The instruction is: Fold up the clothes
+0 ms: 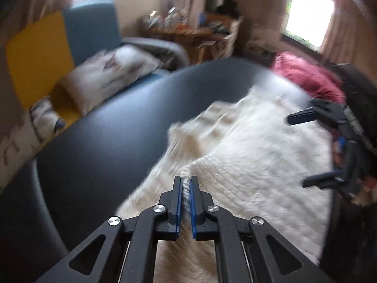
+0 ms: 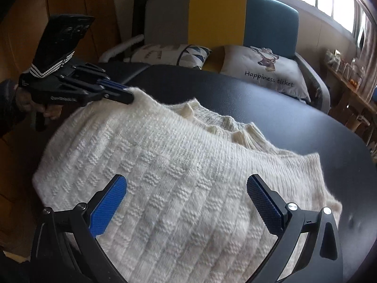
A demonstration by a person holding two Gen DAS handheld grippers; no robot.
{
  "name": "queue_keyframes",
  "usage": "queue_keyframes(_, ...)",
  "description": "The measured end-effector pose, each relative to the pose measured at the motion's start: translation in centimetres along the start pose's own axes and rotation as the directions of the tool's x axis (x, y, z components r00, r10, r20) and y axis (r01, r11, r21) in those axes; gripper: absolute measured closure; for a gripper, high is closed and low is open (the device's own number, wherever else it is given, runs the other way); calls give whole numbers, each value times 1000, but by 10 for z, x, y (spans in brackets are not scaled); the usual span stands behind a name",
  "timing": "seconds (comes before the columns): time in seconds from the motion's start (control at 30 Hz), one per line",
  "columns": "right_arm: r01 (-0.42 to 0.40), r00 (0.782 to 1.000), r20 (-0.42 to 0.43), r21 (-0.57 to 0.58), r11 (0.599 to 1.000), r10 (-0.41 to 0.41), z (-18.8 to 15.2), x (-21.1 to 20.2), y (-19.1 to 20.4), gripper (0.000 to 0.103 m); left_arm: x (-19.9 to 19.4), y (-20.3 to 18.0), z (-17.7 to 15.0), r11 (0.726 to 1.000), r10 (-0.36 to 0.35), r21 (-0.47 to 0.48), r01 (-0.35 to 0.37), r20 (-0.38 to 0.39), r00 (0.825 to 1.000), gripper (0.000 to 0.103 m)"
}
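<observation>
A cream knitted sweater (image 2: 179,172) lies spread on the dark round table (image 2: 294,118), its ribbed collar toward the far side. My left gripper (image 1: 186,181) is shut on a pinched edge of the sweater (image 1: 247,165), lifting it a little. Seen from the right wrist view, the left gripper (image 2: 128,94) holds the sweater's far left corner, with a person's hand behind it. My right gripper (image 2: 186,188) hovers open just above the near part of the sweater, nothing between its blue pads (image 2: 110,202). The left wrist view shows the right gripper (image 1: 299,151) open at the right edge.
A sofa (image 2: 235,16) with grey, yellow and blue panels and printed cushions (image 2: 266,68) stands behind the table. A red garment (image 1: 304,75) lies at the table's far right in the left wrist view. A cluttered wooden desk (image 1: 195,30) stands by the windows.
</observation>
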State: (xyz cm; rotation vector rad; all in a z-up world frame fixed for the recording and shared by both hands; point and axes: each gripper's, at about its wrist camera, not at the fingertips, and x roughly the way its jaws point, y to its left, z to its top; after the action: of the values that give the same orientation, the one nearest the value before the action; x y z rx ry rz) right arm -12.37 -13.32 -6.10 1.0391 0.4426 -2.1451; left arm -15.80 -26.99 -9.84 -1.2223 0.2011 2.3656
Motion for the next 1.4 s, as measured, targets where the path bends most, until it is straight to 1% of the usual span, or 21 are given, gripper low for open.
queue_keyframes(0.07, 22, 999, -46, -12, 1000, -23, 0, 16, 5, 0, 21, 1, -4, 999, 41, -23, -42, -49, 998, 98)
queue_keyframes(0.1, 41, 996, -78, -18, 999, -42, -2, 25, 7, 0, 21, 2, -6, 998, 46, -47, -47, -38, 998, 98)
queue_keyframes(0.13, 47, 994, -96, -19, 999, -49, -4, 31, 8, 0, 21, 4, -7, 996, 50, -71, -52, -25, 998, 94)
queue_keyframes(0.17, 41, 994, -96, -4, 999, -41, -7, 34, 8, 0, 21, 5, -8, 994, 55, -95, -56, -12, 998, 93)
queue_keyframes(0.2, 33, 995, -92, 14, 999, -32, -8, 34, 6, 0, 17, 10, -8, 991, 50, -127, -51, -8, 999, 90)
queue_keyframes(0.23, 29, 995, -93, 21, 999, -27, -8, 34, 5, 0, 13, 14, -9, 986, 45, -160, -45, -4, 999, 82)
queue_keyframes(0.27, 28, 995, -97, 24, 999, -25, -7, 34, 4, 0, 5, 18, -10, 980, 71, -185, -68, 12, 997, 80)
queue_keyframes(0.3, 26, 995, -100, 28, 999, -23, -6, 33, 3, 0, -6, 24, -12, 975, 79, -211, -70, 34, 996, 80)
queue_keyframes(0.4, 37, 997, -73, 34, 999, -34, 2, 24, 5, 0, -57, 42, -32, 942, 116, -328, -66, 135, 984, 80)
queue_keyframes(0.47, -14, 1000, -7, 47, 999, 14, 10, 10, 12, 0, -87, 50, -53, 921, 103, -389, -22, 187, 977, 79)
queue_keyframes(0.53, -68, 998, 19, 47, 997, 67, 14, 5, 19, 0, -116, 49, -88, 896, 112, -444, -3, 219, 969, 78)
queue_keyframes(0.6, -98, 995, -1, 47, 994, 98, 14, 11, 29, 0, -129, 45, -119, 873, 69, -486, 45, 214, 974, 78)
queue_keyframes(0.67, -128, 991, -36, 79, 989, 131, 8, 22, 35, 0, -135, 30, -151, 864, 28, -498, 77, 200, 979, 78)
queue_keyframes(0.7, -133, 989, -51, 95, 987, 139, 5, 27, 37, 0, -134, 20, -165, 861, -7, -497, 109, 202, 979, 78)
queue_keyframes(0.77, -107, 992, -58, 74, 992, 111, -1, 32, 42, 0, -130, 0, -191, 851, -81, -496, 175, 206, 975, 76)
queue_keyframes(0.8, -91, 994, -59, 56, 994, 94, -3, 34, 45, 0, -126, -8, -195, 852, -107, -484, 199, 211, 972, 75)
queue_keyframes(0.9, -47, 997, -65, 1, 999, 47, -8, 38, 53, 0, -116, -29, -206, 855, -186, -444, 269, 222, 957, 73)
queue_keyframes(0.97, -38, 997, -70, -11, 999, 37, -9, 38, 54, 0, -109, -33, -202, 850, -243, -412, 327, 245, 939, 66)
queue_keyframes(1.07, -35, 997, -76, -17, 999, 34, -10, 39, 52, 0, -105, -26, -195, 839, -284, -390, 380, 282, 917, 64)
queue_keyframes(1.17, -26, 997, -78, -27, 999, 24, -10, 39, 52, 0, -99, -7, -191, 824, -280, -416, 384, 290, 915, 63)
queue_keyframes(1.4, -18, 996, -89, -29, 999, 15, -7, 40, 55, 0, -86, -2, -177, 788, -407, -356, 502, 309, 859, 63)
